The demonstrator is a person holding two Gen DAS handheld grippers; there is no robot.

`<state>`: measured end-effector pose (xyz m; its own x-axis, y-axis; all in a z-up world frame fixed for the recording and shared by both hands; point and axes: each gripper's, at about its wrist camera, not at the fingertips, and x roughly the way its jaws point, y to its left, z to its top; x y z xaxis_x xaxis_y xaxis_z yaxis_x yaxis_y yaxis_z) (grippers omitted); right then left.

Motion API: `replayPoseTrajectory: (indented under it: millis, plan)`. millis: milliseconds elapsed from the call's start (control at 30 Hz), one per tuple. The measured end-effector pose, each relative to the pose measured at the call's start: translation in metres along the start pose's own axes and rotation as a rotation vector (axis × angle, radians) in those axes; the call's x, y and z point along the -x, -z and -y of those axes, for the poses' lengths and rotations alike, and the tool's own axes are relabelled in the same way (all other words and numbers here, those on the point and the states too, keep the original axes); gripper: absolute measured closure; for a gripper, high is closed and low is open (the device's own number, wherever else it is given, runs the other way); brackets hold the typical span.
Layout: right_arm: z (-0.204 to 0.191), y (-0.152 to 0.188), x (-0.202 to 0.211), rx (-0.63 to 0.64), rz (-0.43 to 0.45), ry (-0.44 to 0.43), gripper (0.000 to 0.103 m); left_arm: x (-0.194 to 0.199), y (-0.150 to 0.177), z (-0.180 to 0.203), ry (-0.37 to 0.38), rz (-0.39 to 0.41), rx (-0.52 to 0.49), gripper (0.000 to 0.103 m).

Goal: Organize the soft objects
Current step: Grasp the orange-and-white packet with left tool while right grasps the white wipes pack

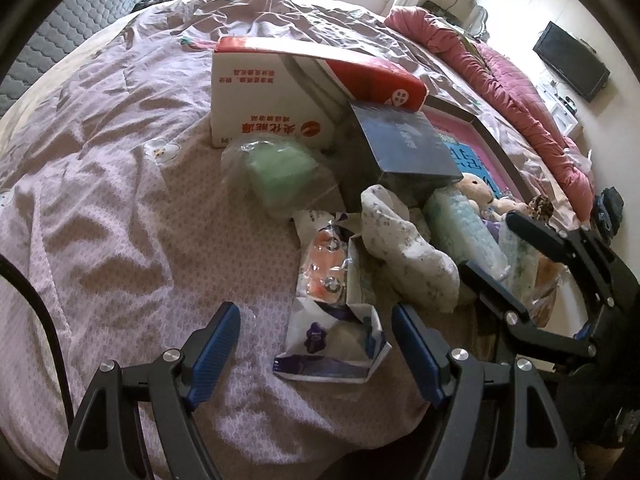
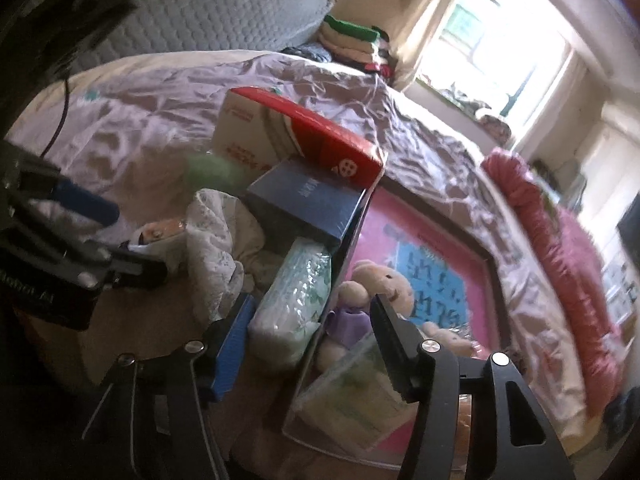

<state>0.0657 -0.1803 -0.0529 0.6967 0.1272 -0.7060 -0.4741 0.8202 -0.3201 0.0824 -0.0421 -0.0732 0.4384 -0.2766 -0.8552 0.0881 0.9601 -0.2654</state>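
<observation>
My left gripper (image 1: 316, 312) stands open low over the bed, its fingers on either side of a white and purple packet (image 1: 332, 344). Beyond it lie a clear packet of orange pieces (image 1: 324, 264) and a white floral cloth (image 1: 404, 248). My right gripper (image 2: 314, 302) is open. A pale green tissue pack (image 2: 292, 300) lies between its fingers beside the blue pad, and the other finger reaches inside the dark tray (image 2: 492, 256). In that tray lie a beige plush bear (image 2: 384, 280) and a clear bag (image 2: 352, 392). A green soft item in a clear bag (image 1: 276, 172) lies farther back.
A red and white carton (image 1: 256, 96) and a dark blue box (image 1: 404, 144) lean together behind the pile. The wrinkled lilac bedspread (image 1: 120, 200) is bare to the left. A rolled pink quilt (image 1: 512, 92) runs along the right edge. A black cable (image 1: 40, 308) hangs at far left.
</observation>
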Motion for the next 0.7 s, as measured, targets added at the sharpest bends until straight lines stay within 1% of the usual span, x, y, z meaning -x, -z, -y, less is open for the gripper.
replayPoseTrajectory:
  millis: [67, 100, 167, 267, 367, 500, 567, 633, 667, 700]
  plan:
    - [0.000, -0.001, -0.004, -0.013, -0.006, -0.016, 0.051, -0.003, 0.000, 0.000, -0.009, -0.001, -0.005, 0.026]
    - [-0.001, -0.002, -0.006, -0.022, -0.013, -0.027, 0.056, -0.005, 0.000, 0.000, -0.016, -0.002, -0.009, 0.026]
    - [-0.003, -0.003, -0.010, -0.033, -0.019, -0.044, 0.061, -0.008, -0.001, 0.001, -0.033, 0.000, -0.017, 0.026]
    - [-0.009, -0.006, -0.015, -0.004, -0.027, -0.037, 0.067, -0.011, -0.002, 0.004, -0.052, 0.005, -0.033, 0.026]
    - [-0.010, -0.008, -0.020, -0.002, -0.040, -0.062, 0.075, -0.015, -0.002, 0.007, -0.073, 0.011, -0.054, 0.026]
    - [-0.002, -0.008, -0.021, -0.046, -0.043, -0.087, 0.079, -0.021, -0.003, 0.010, -0.091, 0.018, -0.069, 0.026]
    - [0.004, -0.007, -0.016, -0.084, -0.033, -0.109, 0.079, -0.024, -0.005, 0.009, -0.079, 0.025, -0.060, 0.032]
    - [0.013, -0.006, -0.009, -0.148, -0.023, -0.147, 0.080, -0.025, -0.006, 0.007, -0.068, 0.025, -0.048, 0.045]
    - [0.017, -0.005, -0.006, -0.169, -0.016, -0.154, 0.080, -0.025, -0.007, 0.007, -0.059, 0.026, -0.048, 0.049]
    - [0.020, -0.005, -0.003, -0.192, -0.011, -0.170, 0.080, -0.025, -0.007, 0.006, -0.052, 0.029, -0.048, 0.058]
